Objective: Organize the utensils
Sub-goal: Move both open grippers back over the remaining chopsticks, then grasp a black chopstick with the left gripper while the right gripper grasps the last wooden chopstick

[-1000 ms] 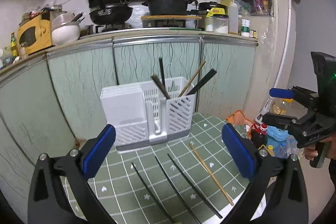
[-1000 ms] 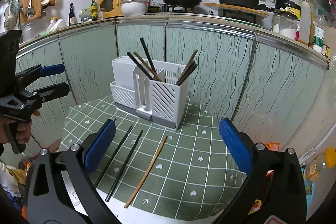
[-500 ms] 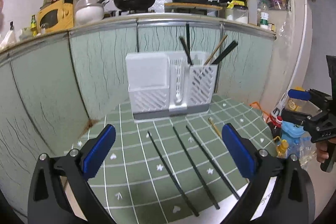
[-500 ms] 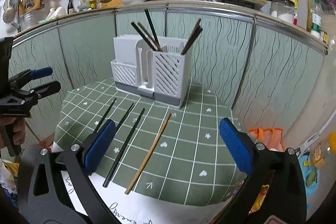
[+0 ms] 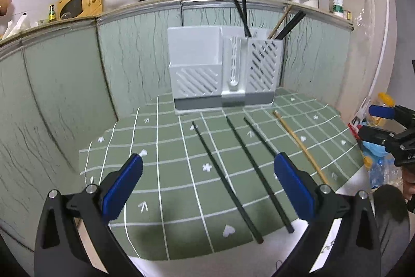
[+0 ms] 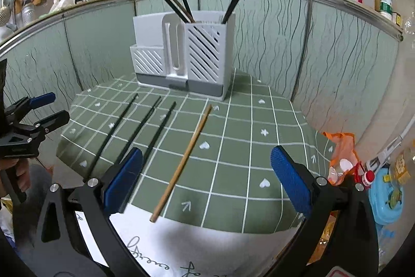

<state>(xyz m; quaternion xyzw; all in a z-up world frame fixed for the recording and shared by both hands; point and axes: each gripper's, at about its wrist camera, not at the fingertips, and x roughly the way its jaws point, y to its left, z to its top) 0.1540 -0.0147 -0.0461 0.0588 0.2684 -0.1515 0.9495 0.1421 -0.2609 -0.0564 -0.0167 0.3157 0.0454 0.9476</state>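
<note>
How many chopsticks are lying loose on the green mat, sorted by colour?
Black chopsticks: 3
Wooden chopstick: 1
Total: 4 on the green mat

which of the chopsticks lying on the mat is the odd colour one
The wooden chopstick, light tan, lying alone on the green mat to the right of the three black chopsticks, nearest the right gripper.

White slotted holder (image 6: 193,53) upright, holding several chopsticks; three black chopsticks (image 6: 153,131) and one wooden chopstick (image 6: 184,162) lie flat before it.
</note>
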